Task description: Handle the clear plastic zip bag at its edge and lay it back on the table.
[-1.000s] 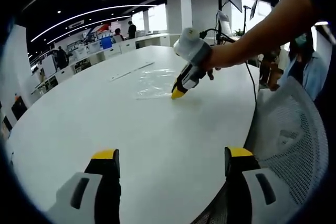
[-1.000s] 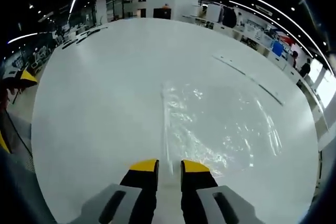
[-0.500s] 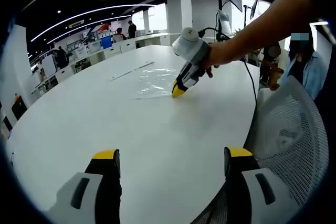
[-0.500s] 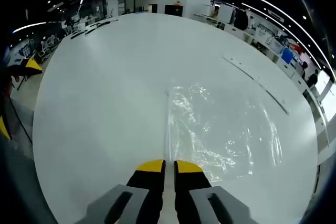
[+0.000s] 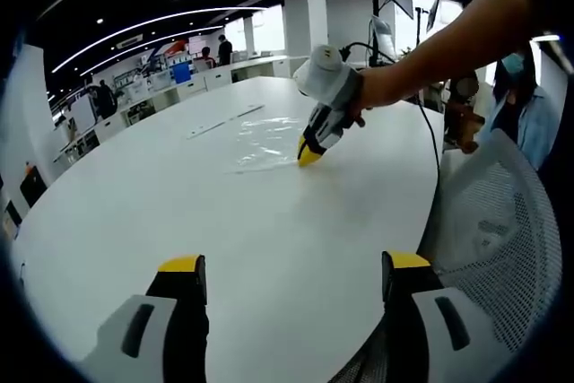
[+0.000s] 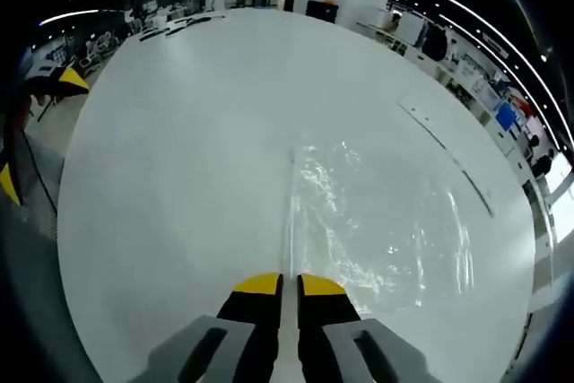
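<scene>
One crinkly clear zip bag (image 6: 377,221) is lying flat, its straight zip edge running away from the right gripper (image 6: 289,286) pinching it; the left gripper (image 5: 287,274) is gaping wide.

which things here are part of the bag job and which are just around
Part of the job:
- zip bag
- right gripper, jaws closed on the bag's edge
- table

Just around:
- left gripper, open, holding nothing
- mesh chair
- long strip on the table
</scene>
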The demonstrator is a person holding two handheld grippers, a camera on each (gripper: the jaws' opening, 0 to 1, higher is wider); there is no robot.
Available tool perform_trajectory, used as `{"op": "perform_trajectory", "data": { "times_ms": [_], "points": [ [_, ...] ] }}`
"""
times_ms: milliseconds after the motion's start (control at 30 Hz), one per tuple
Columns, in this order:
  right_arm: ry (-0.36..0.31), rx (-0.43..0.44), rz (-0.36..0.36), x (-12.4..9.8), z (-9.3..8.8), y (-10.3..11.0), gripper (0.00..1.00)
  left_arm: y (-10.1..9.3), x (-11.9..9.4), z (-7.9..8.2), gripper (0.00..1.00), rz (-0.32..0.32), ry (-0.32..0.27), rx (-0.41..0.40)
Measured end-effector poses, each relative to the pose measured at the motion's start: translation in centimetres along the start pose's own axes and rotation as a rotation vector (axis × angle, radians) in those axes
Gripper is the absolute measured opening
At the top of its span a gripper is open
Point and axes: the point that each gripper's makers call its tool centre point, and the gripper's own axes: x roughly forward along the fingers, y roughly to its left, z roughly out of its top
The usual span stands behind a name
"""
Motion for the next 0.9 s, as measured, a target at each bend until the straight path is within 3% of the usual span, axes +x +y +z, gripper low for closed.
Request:
{"op": "perform_trajectory", "data": {
  "times_ms": [900],
  "points": [
    [-0.044,-0.091,0.028,-2.2,1.3,0.8,0.01,-0.7,0.5,0.0,0.77,-0.023,0.012,0.016]
  ]
}}
